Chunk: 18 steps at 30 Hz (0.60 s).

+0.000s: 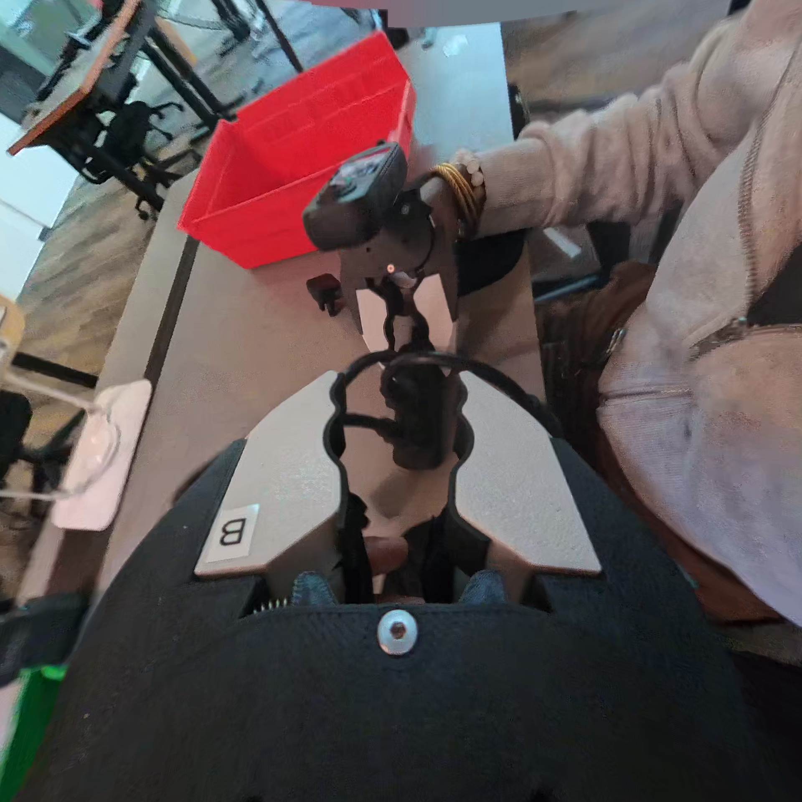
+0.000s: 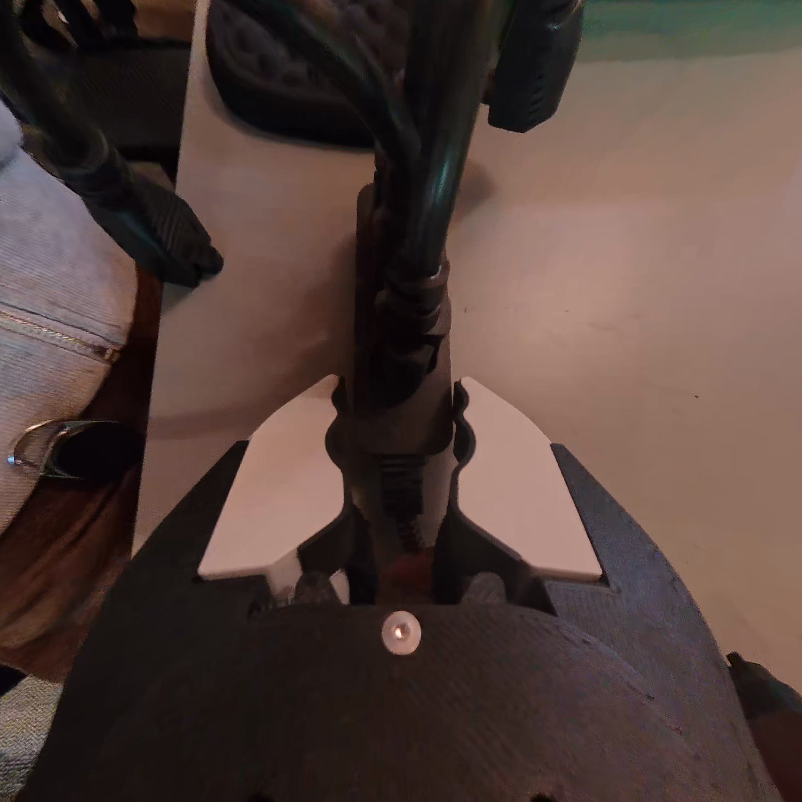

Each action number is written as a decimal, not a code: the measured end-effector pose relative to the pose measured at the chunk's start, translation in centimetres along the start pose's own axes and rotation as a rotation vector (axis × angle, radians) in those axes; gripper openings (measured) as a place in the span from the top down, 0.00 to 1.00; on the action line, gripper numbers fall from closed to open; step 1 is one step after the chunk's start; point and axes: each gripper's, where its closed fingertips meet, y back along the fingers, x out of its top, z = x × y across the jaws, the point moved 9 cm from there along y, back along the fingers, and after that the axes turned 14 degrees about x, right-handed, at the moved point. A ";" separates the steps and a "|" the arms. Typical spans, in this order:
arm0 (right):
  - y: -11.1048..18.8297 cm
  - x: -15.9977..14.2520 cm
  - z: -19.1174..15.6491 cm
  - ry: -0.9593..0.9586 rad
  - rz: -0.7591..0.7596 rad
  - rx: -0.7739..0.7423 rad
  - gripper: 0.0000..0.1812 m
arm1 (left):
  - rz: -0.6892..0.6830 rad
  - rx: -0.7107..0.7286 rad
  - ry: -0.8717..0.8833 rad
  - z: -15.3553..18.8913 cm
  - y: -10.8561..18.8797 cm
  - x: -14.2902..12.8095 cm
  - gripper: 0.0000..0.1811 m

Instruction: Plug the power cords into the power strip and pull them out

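Showed a long black power strip (image 2: 362, 282) lying flat on the pale table (image 2: 607, 304) and running straight away from the camera. Had its near end, with the ribbed cord collar, clamped between the fingers of the right gripper (image 2: 397, 384). Carried one black plug (image 2: 419, 330) seated on its top face, with a glossy black cord (image 2: 438, 182) rising from that. Left a second black plug (image 2: 152, 234) loose at the table's edge, apart from the strip.

Pale table (image 1: 260, 356): red bin (image 1: 299, 152), seemingly a black plug (image 1: 323, 290).

Left gripper (image 1: 398, 427) parted, right gripper (image 2: 396, 416) clamped
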 end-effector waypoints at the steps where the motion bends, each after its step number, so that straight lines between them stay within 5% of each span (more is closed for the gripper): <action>1: -0.1 0.0 0.0 0.002 -0.011 -0.012 0.75 | -0.035 -0.014 -0.061 -0.2 -1.0 0.9 0.75; 9: -0.2 -0.2 0.2 -0.033 -0.004 0.013 0.75 | -0.485 -0.197 -0.389 -1.7 -9.0 3.3 0.78; 13: -0.2 -0.2 0.2 -0.030 -0.004 0.008 0.75 | -0.594 -0.333 -0.360 -1.3 -11.5 2.4 0.92; 18: -0.2 -0.2 0.2 -0.037 -0.003 0.014 0.75 | -0.701 -0.409 -0.188 -1.8 -13.5 1.1 0.90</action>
